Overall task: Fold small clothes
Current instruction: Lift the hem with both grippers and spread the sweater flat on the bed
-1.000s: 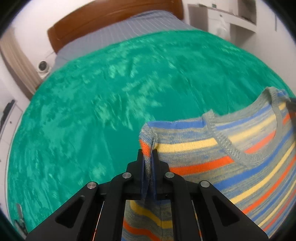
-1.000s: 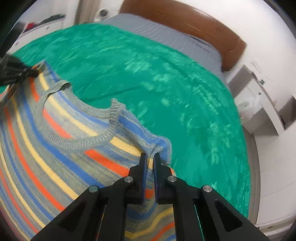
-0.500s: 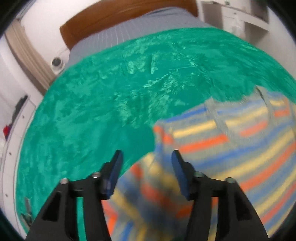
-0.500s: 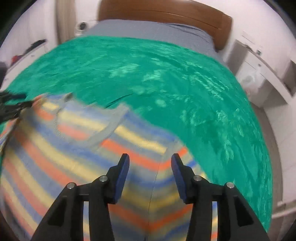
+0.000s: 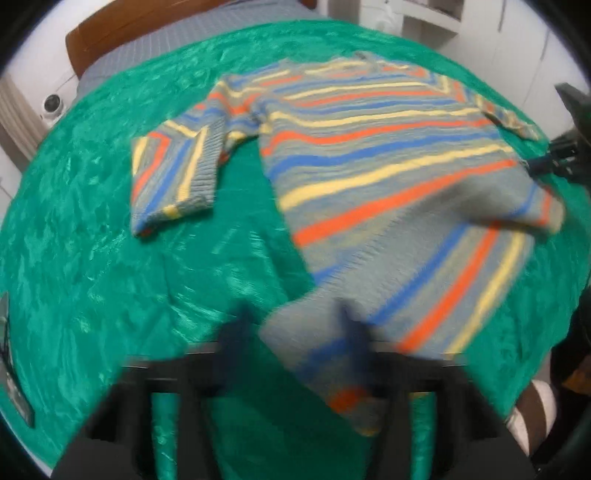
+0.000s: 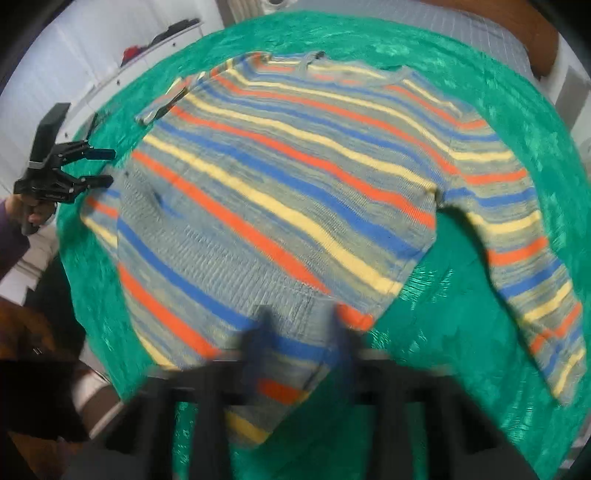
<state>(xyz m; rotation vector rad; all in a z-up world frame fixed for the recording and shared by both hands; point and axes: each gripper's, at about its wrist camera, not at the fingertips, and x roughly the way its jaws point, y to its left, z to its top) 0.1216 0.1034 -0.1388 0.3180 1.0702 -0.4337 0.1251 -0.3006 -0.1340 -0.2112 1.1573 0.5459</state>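
Softness marks the limp, light, striped knit sweater (image 5: 369,166) lying flat mid-frame on the green velvety bedspread (image 5: 92,277), best pinched at hem corners or cuffs; left tongs (image 5: 295,325), just closing, and right tongs (image 6: 301,325) straddle its hem unclamped.

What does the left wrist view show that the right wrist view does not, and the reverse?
Only the left wrist view shows the ribbed cuff of the doubled-back sleeve and a white round device beside the bed. Only the right wrist view shows the other sleeve at full length and a white shelf. Both show the striped sweater, the green blanket and the brown headboard.
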